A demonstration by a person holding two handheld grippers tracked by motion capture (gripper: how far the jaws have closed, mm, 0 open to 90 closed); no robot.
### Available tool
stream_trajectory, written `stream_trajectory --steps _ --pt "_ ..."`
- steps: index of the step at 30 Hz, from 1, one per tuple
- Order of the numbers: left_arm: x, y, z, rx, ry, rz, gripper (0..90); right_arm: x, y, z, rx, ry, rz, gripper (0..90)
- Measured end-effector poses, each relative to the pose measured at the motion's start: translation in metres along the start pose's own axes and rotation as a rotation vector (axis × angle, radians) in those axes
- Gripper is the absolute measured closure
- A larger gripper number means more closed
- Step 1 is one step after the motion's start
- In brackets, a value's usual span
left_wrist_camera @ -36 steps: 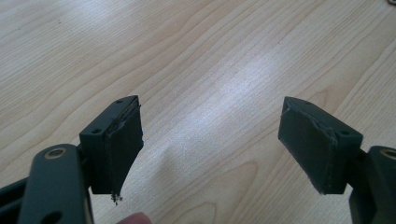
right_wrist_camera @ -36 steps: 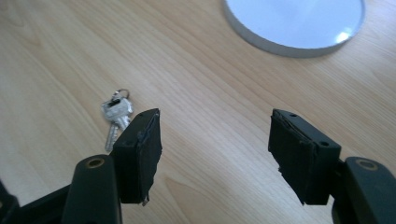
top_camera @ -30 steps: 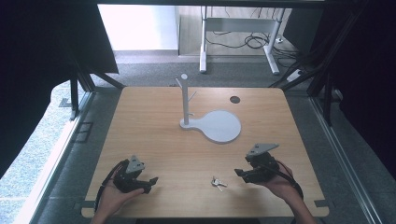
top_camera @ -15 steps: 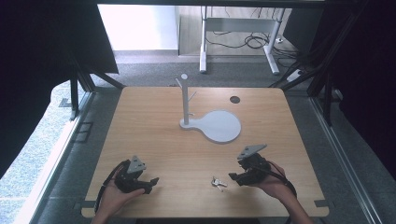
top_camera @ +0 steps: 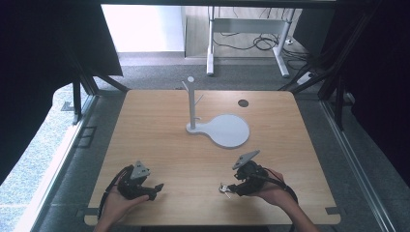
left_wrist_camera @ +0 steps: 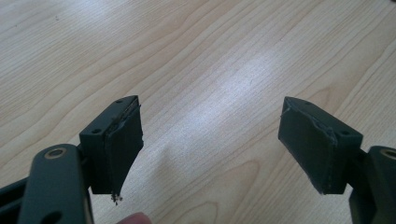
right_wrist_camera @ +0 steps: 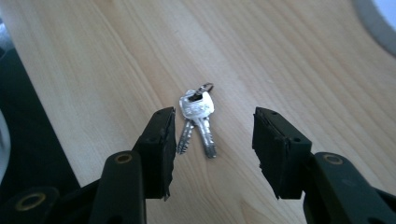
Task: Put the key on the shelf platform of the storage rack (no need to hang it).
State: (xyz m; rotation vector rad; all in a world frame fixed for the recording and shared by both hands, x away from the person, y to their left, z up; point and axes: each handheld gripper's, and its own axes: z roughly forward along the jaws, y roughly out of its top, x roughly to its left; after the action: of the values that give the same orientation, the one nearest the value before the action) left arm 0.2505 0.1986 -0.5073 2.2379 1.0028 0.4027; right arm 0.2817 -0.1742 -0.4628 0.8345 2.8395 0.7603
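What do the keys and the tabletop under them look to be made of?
The keys look like bright silvery metal: they glint and have cut blades joined on a small ring. The tabletop looks like pale wood or wood-look laminate, with visible grain lines and a smooth, slightly glossy finish; which one is unclear.

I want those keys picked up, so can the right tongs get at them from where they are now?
Probably yes. The keys lie flat on the bare table, between the jaws of the right tongs, which have just been closing without touching them. Nothing stands in the way.
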Motion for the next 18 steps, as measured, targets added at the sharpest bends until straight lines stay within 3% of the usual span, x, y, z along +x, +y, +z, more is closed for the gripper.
stream_trajectory --steps 18 --pt "0.001 0.0 -0.001 0.001 0.003 0.0 22.1 0.009 0.013 0.035 0.101 0.013 -0.054 47.4"
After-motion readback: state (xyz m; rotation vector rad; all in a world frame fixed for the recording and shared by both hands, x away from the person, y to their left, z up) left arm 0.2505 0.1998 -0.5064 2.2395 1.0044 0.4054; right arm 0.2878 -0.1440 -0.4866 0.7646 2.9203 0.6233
